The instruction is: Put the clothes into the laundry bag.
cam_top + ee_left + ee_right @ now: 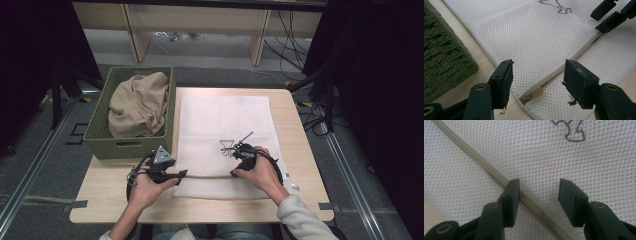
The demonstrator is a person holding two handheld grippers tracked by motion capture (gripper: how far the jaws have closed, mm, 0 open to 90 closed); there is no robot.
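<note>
A white mesh laundry bag (225,120) lies flat on the wooden table, with a dark embroidered outline (571,132) stitched on it. Its beige zipper (564,67) runs across the near part, and the zipper pull (536,93) sits at the bag's left end. My left gripper (181,174) stands open at that end, the pull lying between its jaws (537,75) untouched. My right gripper (234,173) is open too and hovers low over the mesh (539,187); the zipper line passes under one of its fingers (511,195). Nothing is held.
A green woven basket (97,127) with a crumpled beige cloth (140,102) in it stands at the table's left, close beside the bag. Bare wood shows along the near edge (115,205) and the right side. Cables and a shelf lie on the floor beyond.
</note>
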